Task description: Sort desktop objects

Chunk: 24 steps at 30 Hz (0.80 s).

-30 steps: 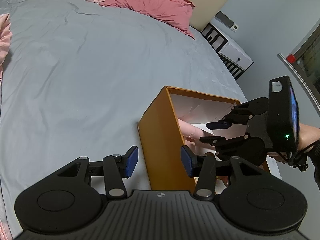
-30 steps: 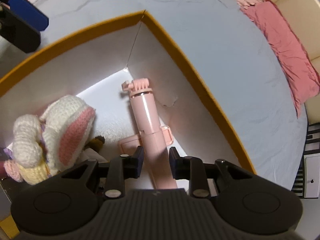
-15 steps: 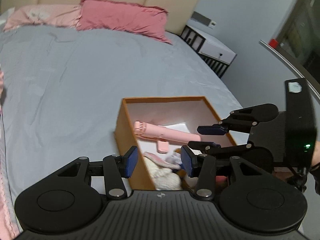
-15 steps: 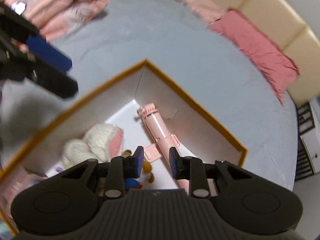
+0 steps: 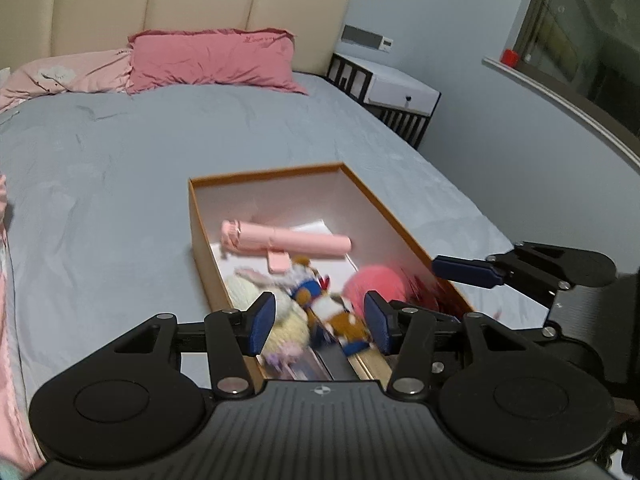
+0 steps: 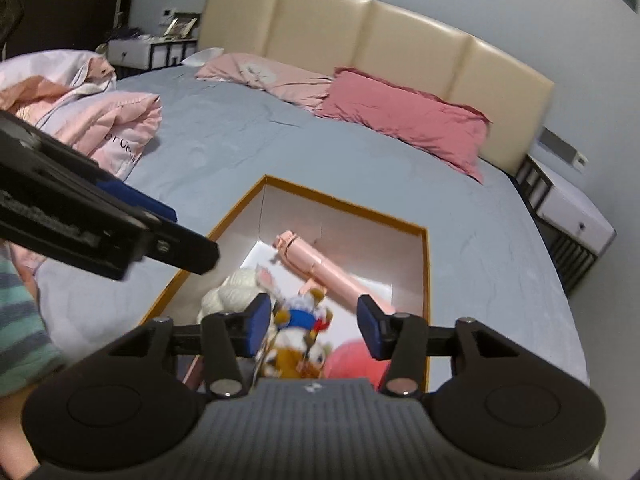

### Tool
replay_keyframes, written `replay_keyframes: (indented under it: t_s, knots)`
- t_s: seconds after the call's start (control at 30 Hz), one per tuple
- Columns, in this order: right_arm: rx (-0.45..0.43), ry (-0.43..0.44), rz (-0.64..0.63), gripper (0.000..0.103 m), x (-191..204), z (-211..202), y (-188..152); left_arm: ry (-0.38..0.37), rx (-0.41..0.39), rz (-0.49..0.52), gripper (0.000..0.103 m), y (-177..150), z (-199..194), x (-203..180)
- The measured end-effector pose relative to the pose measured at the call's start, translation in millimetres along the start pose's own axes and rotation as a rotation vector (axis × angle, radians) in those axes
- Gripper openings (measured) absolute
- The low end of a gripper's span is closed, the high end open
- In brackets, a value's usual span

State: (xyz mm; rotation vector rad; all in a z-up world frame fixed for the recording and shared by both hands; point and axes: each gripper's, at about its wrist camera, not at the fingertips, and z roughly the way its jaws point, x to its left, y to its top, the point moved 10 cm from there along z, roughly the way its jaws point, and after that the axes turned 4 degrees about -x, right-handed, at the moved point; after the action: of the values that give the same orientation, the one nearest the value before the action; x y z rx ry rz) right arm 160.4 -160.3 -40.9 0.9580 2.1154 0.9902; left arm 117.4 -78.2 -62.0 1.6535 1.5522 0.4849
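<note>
One orange box [image 5: 202,216] sits on the grey-blue bed sheet [image 5: 120,168], rectangular, open-topped, with stiff card walls that are orange outside and pale inside. Inside it lie five things that can be made out: one smooth pink telescopic stick [image 5: 286,240] with a ribbed head, lying across the far half of the box; one white crocheted bunny [image 6: 236,292] with pink-lined ears against the left wall; one small plush duck [image 5: 310,286] in blue and brown, blurred, near the middle; one round pink soft thing [image 5: 372,286] by the right wall; and a flat dark slab at the near end, too blurred to name. Two grippers hang above the near end of the box, apart from all of this. The left gripper [image 5: 320,322] has its blue pads standing wide with nothing between them; its jaws have just been opening. The right gripper [image 6: 309,326] likewise gapes, its jaws having just been opening, nothing pinched, the stick lying loose below it. Beyond the box, at the padded cream headboard [image 6: 372,40], lie two pink pillows [image 6: 404,116], one dark rose, one paler.
</note>
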Motion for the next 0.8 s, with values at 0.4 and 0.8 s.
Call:
replay_keyframes:
  t_s: [0.4,0.8]
  knots:
    - [-0.004,-0.019,0.175,0.058,-1,-16,-42,0.093,-0.042,0.043,0.073,-31,-3,-5]
    - [0.046,-0.015,0.255,0.068,-9,1,-59,0.155,-0.037,0.052,0.082,-44,11,-5]
